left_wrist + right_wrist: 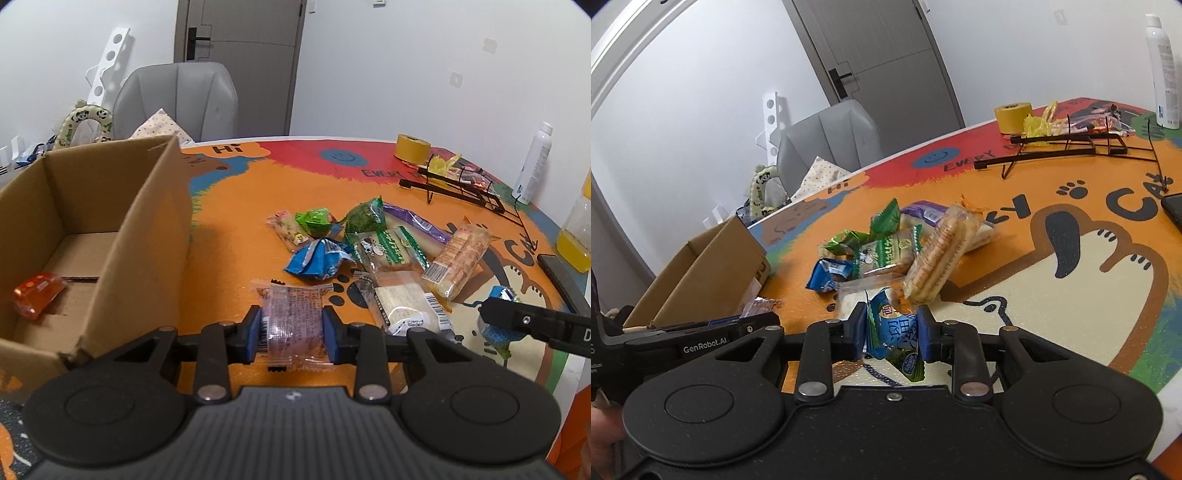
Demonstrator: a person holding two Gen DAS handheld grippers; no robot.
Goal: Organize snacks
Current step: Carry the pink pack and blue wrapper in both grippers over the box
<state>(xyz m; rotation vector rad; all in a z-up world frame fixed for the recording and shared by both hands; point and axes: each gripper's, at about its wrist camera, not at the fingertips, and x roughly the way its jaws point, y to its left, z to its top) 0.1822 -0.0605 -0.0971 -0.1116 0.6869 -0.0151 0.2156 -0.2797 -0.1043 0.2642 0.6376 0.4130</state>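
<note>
At the far left the cardboard box (92, 229) is seen open-topped on the desk (236, 206), with one orange snack (37, 293) already lying on its floor. Just right of the box wall, the left gripper (291, 332) is held with its jaws pinching a clear pinkish snack packet (293, 321), whose long axis runs forward, away from the camera. The box lies to the left of this packet and close by, so the left hand is judged the nearer one for the coming drop. The snack pile (373, 243) is left in the middle of the desk. Further right, the right gripper (892, 332) is closed on a blue-green snack packet (894, 334), raised above the desk.
</note>
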